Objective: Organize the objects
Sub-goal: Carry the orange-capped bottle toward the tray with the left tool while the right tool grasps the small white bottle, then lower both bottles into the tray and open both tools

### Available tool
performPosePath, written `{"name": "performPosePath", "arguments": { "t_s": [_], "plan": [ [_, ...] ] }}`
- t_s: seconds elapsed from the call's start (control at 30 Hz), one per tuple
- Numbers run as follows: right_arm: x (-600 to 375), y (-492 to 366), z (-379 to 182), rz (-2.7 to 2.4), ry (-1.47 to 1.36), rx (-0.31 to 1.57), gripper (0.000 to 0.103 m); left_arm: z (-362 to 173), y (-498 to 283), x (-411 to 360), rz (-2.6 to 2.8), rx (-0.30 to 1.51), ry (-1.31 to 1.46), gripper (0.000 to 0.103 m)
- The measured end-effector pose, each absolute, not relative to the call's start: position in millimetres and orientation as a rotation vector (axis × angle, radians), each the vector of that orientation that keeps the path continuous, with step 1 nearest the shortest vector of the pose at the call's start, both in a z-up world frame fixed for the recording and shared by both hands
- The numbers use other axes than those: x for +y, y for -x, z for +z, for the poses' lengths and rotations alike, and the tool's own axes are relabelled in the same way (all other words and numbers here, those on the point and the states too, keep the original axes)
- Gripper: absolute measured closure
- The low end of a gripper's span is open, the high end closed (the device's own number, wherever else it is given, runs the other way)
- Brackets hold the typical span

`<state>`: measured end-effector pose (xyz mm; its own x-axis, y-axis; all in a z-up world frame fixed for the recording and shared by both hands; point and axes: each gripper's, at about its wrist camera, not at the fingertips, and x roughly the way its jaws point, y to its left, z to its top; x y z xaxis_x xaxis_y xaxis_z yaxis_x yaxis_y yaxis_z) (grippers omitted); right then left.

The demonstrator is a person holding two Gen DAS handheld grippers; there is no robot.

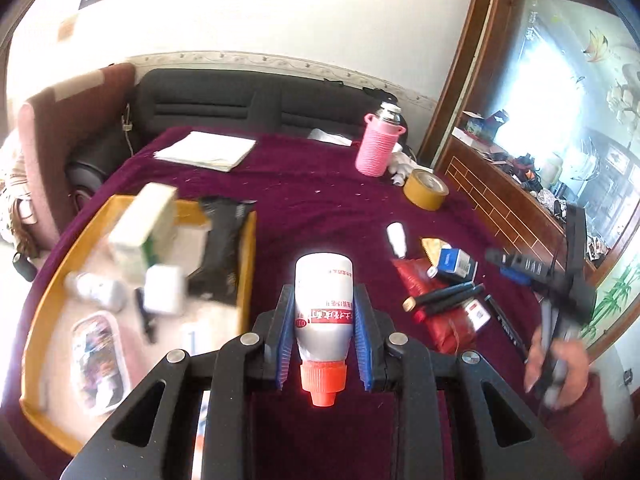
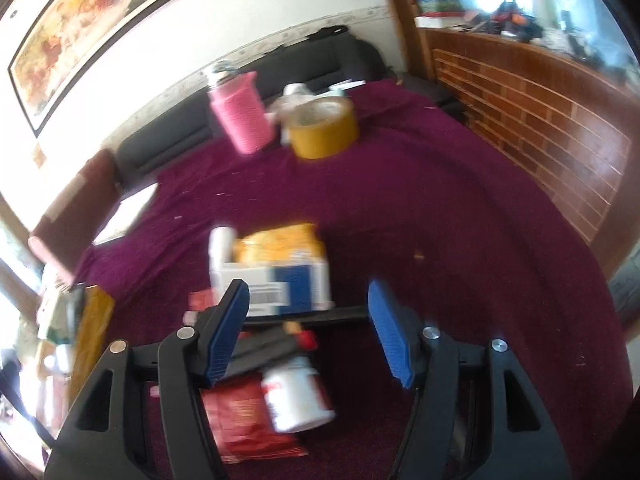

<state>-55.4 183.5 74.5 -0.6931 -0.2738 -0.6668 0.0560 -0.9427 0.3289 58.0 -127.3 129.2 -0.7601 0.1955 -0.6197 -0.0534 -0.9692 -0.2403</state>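
Observation:
In the left wrist view my left gripper (image 1: 324,296) is shut on a silver-white bottle (image 1: 324,304) with an orange cap, held above the purple cloth with the cap toward the camera. To its left lies a yellow-rimmed tray (image 1: 40,300) with several items in it. My right gripper (image 2: 310,320) stands open over a pile: a blue-and-white box (image 2: 288,284), black pens (image 2: 264,344), a white bottle (image 2: 298,400) and a red packet (image 2: 240,416). Nothing is pressed between its blue pads. The right gripper (image 1: 516,268) also shows in the left wrist view, held by a hand (image 1: 568,372).
A pink bottle (image 1: 376,148) and a roll of yellow tape (image 1: 426,190) stand at the far side of the cloth. Folded white paper (image 1: 206,150) lies at the back left. A dark sofa (image 1: 248,100) and a wooden cabinet (image 1: 500,200) border the table.

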Motion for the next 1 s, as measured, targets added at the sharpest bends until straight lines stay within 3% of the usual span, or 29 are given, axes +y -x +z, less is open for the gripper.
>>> {"name": "performPosePath", "arguments": {
  "t_s": [0.2, 0.5, 0.63, 0.67, 0.77, 1.0],
  "plan": [
    [97, 118, 104, -2.41, -1.342, -0.234, 0.042, 112, -94, -177, 2.818, -0.448, 1.013, 0.08],
    [11, 198, 47, -2.49, -1.641, 0.212, 0.043, 85, -120, -243, 2.836, -0.599, 1.049, 0.08],
    [1, 209, 27, -2.51, -1.724, 0.322, 0.044, 73, -121, -261, 2.797, -0.7, 1.049, 0.08],
    [-2, 209, 24, -2.507, -1.749, 0.343, 0.051, 70, -122, -263, 2.793, -0.711, 1.047, 0.08],
    [2, 204, 23, -2.496, -1.75, 0.259, 0.076, 64, -124, -268, 2.767, -0.75, 1.036, 0.08],
    [28, 193, 29, -2.493, -1.688, 0.008, 0.079, 62, -137, -270, 2.761, -0.791, 1.034, 0.08]
  ]
}}
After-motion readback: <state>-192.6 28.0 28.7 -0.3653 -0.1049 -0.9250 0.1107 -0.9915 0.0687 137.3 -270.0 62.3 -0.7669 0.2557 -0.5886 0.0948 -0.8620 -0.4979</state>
